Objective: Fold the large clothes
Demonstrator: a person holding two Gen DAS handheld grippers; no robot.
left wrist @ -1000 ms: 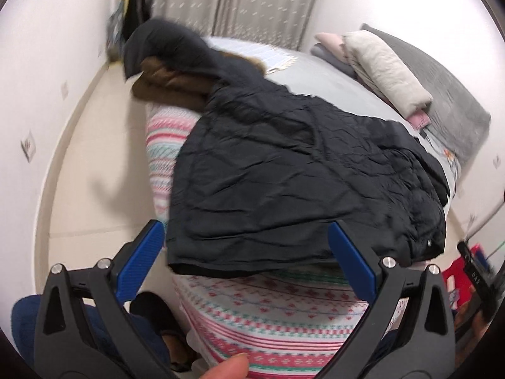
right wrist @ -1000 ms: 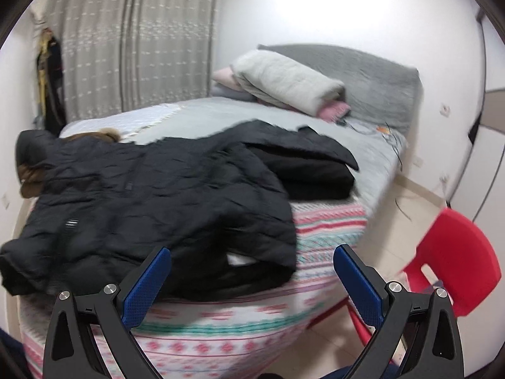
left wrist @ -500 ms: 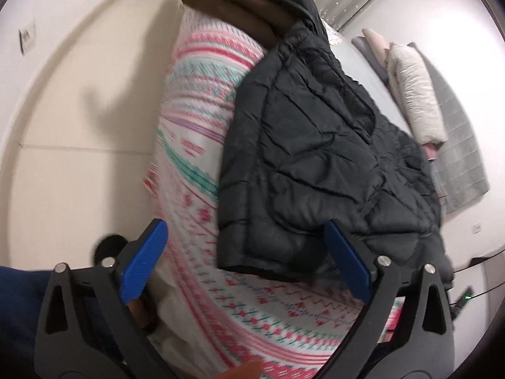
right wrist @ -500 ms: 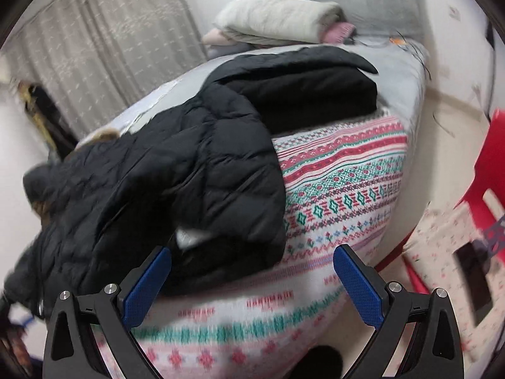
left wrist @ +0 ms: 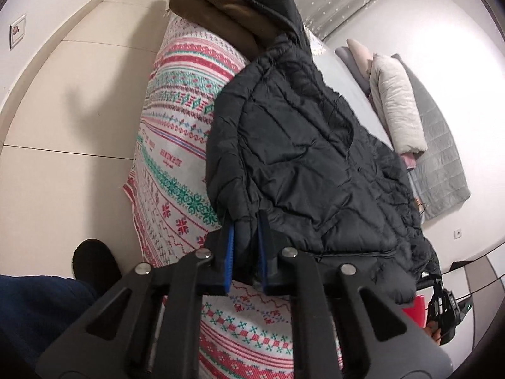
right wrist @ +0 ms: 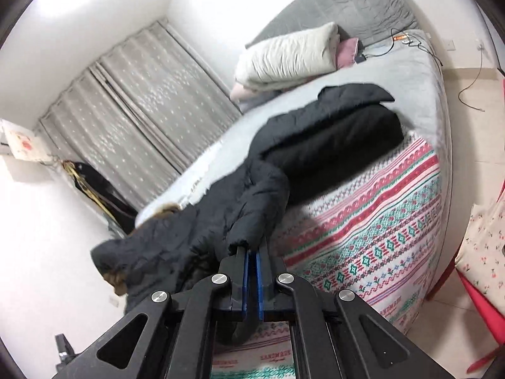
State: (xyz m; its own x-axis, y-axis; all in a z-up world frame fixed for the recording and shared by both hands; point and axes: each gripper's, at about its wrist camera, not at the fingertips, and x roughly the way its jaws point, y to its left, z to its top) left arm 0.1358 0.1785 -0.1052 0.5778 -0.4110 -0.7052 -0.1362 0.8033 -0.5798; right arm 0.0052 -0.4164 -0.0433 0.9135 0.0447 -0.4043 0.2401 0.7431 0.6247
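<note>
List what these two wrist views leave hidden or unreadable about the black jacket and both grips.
- Left wrist view: the left gripper, just closed on the black jacket, covers the pinched hem; the layers caught cannot be counted.
- Right wrist view: the right gripper, just closed, hides the pinched cuff edge.
- Right wrist view: the jacket's near side is motion-blurred.
- Both views: the patterned blanket under the jacket is hidden.

My bed (right wrist: pixel 419 72) fills the right of the right view. A patterned blanket (right wrist: pixel 372 224) covers its near end, the black jacket (left wrist: pixel 315 164) lying on it. At upper right a rolled quilt (right wrist: pixel 290 57) rests before the grey headboard (right wrist: pixel 356 0), cables (right wrist: pixel 407 38) beside it.
</note>
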